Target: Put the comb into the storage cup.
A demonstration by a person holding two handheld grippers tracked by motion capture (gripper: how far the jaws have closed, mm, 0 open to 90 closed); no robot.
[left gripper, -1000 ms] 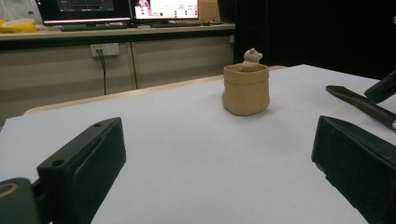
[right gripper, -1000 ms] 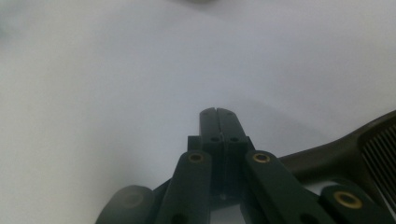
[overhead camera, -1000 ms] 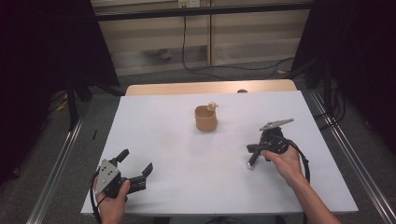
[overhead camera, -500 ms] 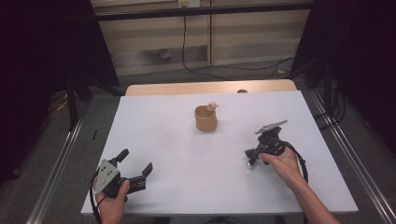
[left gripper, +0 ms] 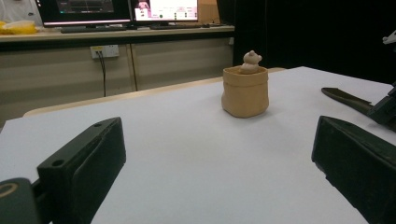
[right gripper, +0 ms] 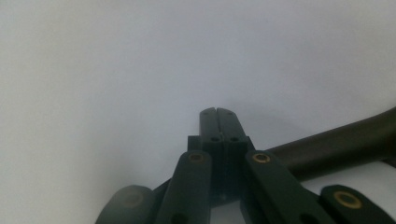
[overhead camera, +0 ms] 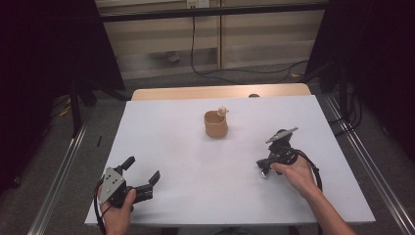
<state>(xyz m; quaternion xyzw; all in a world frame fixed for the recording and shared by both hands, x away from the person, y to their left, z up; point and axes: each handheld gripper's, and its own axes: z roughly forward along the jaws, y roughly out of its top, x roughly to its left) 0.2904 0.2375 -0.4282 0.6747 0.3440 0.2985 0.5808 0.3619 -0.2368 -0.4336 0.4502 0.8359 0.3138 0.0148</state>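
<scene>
A: What changed?

B: My right hand-held gripper, clenched empty, drifted nearer me from the tan pouch-shaped cup mid-desk. My left hand-held gripper stays released; nothing grasped yet.

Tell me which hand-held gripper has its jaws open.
The left hand-held gripper: its jaws stand wide apart, nothing between. The right hand-held gripper has its jaws pressed together.

Right gripper slid a little toward person's edge of white table, away from brown cup. Its grey plate now sits lower in high view. Right hand came back a bit with it.
</scene>
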